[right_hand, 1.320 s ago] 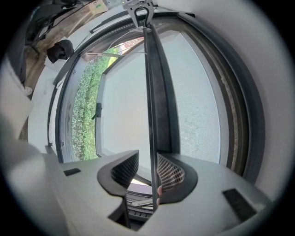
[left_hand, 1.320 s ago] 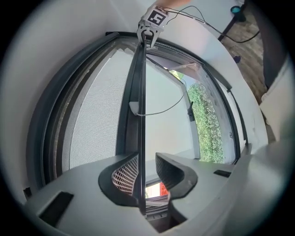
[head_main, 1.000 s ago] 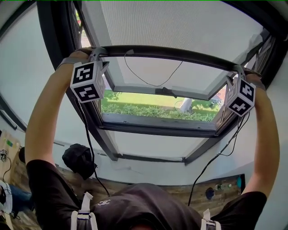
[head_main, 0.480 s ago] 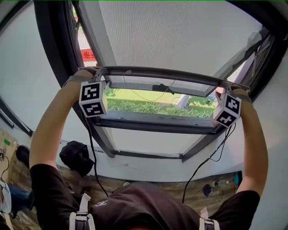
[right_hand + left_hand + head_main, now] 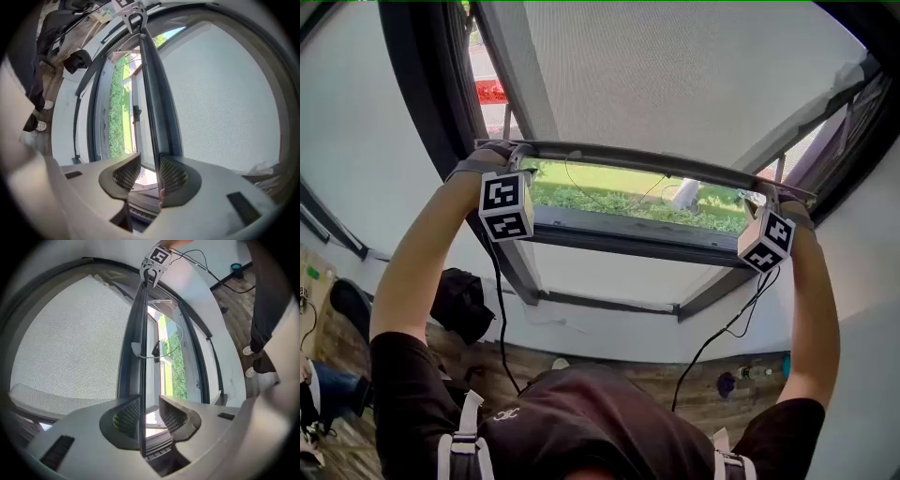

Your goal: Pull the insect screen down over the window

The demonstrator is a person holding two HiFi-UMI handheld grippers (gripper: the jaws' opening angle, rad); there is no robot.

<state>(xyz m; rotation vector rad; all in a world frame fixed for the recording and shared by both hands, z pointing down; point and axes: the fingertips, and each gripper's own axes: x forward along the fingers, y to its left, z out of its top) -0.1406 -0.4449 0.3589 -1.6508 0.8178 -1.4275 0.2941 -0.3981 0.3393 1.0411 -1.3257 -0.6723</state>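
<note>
Loosely, right gripper (image 5: 150,160) astride screen bar (image 5: 153,84)

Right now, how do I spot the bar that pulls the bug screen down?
Find the dark-framed window. The grey insect screen covers its upper part. The pull bar is the long dark strip along the screen's bottom edge, solid, not see-through, with grass below.

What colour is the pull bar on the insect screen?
The pull bar is plain dark grey, nearly black; best seen in the head view.
</note>
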